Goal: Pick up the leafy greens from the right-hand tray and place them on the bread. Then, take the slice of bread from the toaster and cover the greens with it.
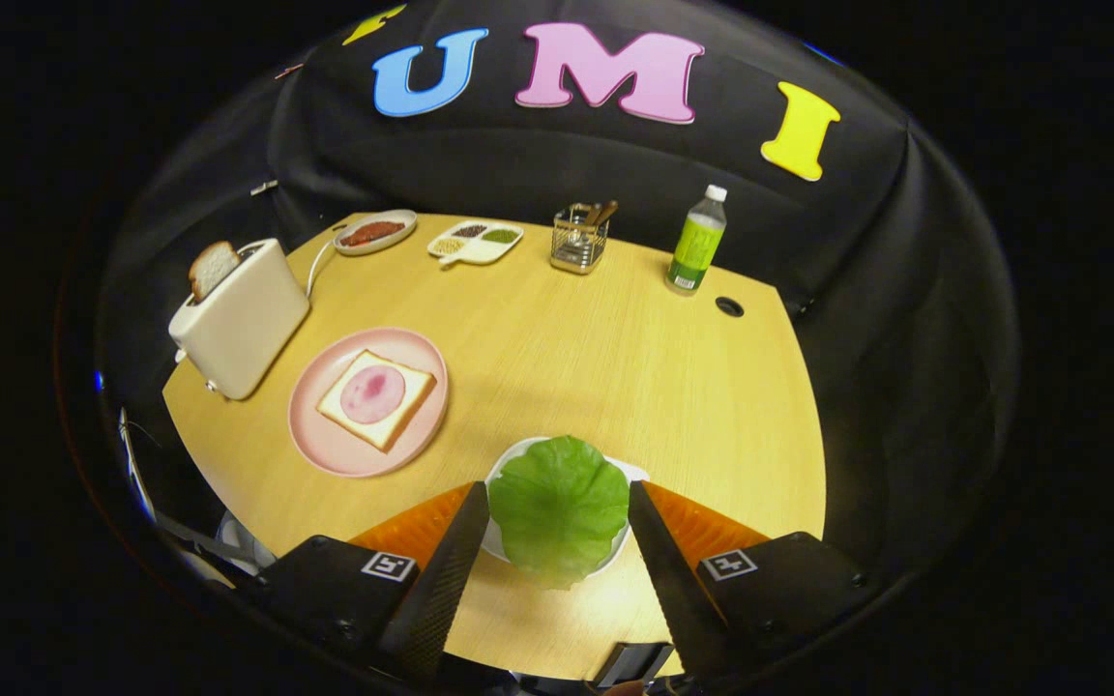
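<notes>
I have the gripper (557, 495) hovering over the near edge of the pale wooden table (615, 358), its two fingers (451, 570) spread wide apart and grasping nothing. Between them lies the round, flat green lettuce leaf (559, 507), resting on a small white tray (632, 471) whose rim peeks out around it; whether the fingertips touch the leaf's edges, I cannot tell.

Beyond the fingers and to the left sits a round pink plate (325, 435) carrying a square slice of white bread (378, 399) topped with a round pink slice of ham (372, 392). Just beside the plate, farther left, stands a cream-coloured toaster (243, 324) with a browned slice of bread (212, 268) sticking up out of its slot.

Along the far edge of the table I see a small oval dish of red-brown food (374, 232), a white divided dish of grains (476, 242), a wire cutlery holder (578, 239), and a green-labelled plastic bottle with a white cap (697, 242).
</notes>
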Tool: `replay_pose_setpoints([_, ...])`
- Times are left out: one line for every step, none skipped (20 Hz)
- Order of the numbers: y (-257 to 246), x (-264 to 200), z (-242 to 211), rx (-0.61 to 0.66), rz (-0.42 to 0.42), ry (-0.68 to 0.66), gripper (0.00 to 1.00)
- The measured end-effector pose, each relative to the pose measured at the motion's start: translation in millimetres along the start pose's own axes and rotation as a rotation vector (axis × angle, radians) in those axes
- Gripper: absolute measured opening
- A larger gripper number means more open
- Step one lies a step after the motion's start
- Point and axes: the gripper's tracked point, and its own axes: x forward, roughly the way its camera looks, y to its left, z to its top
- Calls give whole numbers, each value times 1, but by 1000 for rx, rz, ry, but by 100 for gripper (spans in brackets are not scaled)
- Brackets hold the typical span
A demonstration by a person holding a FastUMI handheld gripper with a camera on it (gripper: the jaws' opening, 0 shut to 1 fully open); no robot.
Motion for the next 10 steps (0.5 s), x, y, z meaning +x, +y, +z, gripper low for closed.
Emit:
replay_pose_setpoints([0,11,-7,-3,11,29,90])
replay_pose_setpoints([-1,23,-16,-4,17,62,90])
replay_pose_setpoints([-1,32,-21,0,27,89,88])
replay_pose_setpoints([-1,37,-27,8,39,110,87])
replay_pose_setpoints([1,46,-33,15,49,132,83])
replay_pose_setpoints([0,58,-39,18,48,149,82])
replay_pose_setpoints([-2,66,-42,25,45,164,79])
replay_pose_setpoints([-5,73,-45,33,42,179,77])
replay_pose_setpoints([-4,79,-48,46,48,189,76])
replay_pose_setpoints([-3,85,-50,56,57,203,76])
